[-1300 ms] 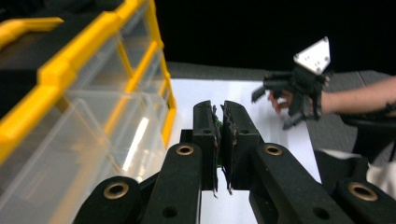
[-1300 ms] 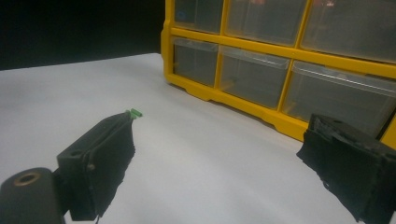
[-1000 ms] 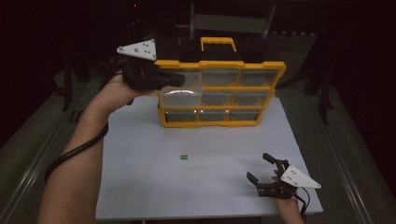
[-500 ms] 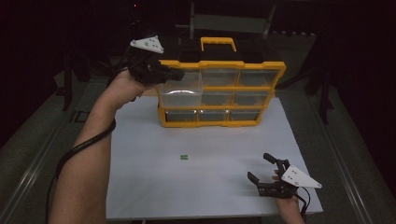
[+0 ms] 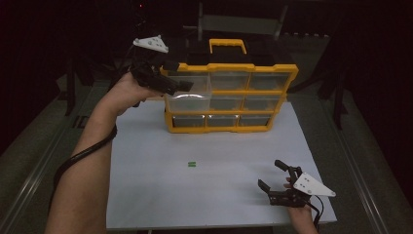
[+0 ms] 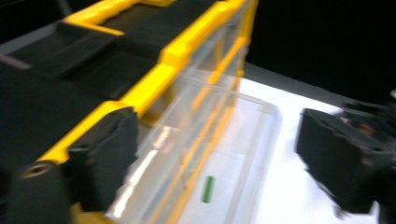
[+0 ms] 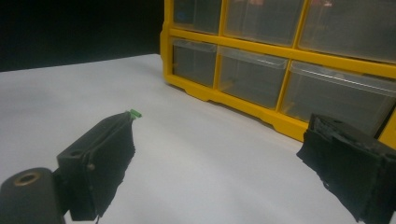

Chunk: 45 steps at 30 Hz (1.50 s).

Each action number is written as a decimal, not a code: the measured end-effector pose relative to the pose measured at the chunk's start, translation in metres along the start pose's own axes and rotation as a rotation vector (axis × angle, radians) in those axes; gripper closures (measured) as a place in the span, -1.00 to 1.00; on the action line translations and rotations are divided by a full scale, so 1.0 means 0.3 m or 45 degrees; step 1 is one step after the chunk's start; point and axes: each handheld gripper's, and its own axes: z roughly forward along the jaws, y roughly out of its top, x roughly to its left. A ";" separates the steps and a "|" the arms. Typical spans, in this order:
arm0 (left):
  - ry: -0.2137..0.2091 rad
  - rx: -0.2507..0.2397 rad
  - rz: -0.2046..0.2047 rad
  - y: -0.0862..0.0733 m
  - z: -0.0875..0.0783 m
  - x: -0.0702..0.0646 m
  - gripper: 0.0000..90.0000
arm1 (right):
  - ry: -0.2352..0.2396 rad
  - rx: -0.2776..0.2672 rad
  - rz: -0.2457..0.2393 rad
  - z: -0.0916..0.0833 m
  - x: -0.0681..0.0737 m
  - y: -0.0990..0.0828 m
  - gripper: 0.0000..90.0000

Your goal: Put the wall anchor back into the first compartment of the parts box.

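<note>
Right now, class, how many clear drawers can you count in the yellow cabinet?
9: three rows of three in the yellow cabinet. The middle-left drawer is pulled out; the others sit closed.

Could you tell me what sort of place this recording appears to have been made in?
Probably a lab or studio set-up for recording tabletop handling: a white table top ringed by dark surroundings, a yellow plastic parts organiser with clear drawers on it, and a camera-carrying handheld black gripper in each hand.
</note>
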 end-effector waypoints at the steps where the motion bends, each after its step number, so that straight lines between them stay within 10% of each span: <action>1: -0.007 -0.005 0.000 0.000 -0.004 -0.005 -0.96 | 0.001 0.001 0.001 0.000 0.000 0.000 -0.80; 26: -0.121 -0.072 0.171 -0.091 -0.077 -0.218 -0.97 | -0.011 -0.011 0.009 -0.002 0.005 0.007 -0.80; 45: -0.208 -0.031 0.197 -0.271 0.014 -0.288 -0.97 | -0.007 -0.009 -0.004 0.001 0.007 0.008 -0.80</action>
